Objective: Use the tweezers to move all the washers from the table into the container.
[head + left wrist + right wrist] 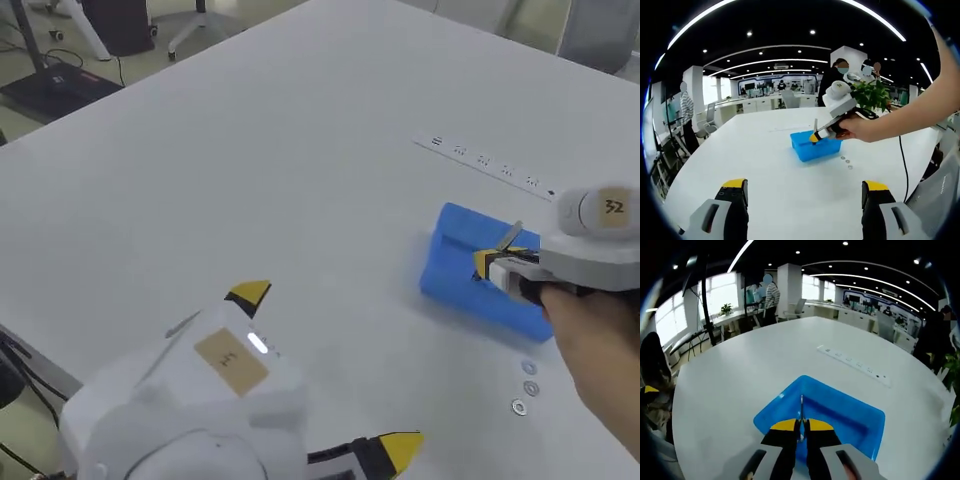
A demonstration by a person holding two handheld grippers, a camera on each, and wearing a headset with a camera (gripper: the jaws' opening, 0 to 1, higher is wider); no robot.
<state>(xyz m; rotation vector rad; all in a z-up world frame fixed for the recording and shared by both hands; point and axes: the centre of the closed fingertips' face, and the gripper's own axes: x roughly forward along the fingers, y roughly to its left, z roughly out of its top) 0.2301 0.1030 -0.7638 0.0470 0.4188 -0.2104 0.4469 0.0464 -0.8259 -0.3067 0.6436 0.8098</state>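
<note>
A blue container [455, 275] [807, 149] [850, 412] sits on the white table at the right. My right gripper [492, 265] [814, 136] [801, 426] is shut on slim metal tweezers [511, 237] [801, 409], whose tips hang over the container's inside. Whether the tips hold a washer I cannot tell. Three small washers [528, 388] [846, 161] lie on the table just in front of the container, beside the person's hand. My left gripper [324, 370] [804, 190] stands open over the near table, far from the container, with nothing between its yellow-tipped jaws.
A white power strip [485, 162] [855, 365] lies behind the container. The table's near left edge [30, 345] drops to the floor. People and office chairs stand in the background of the room.
</note>
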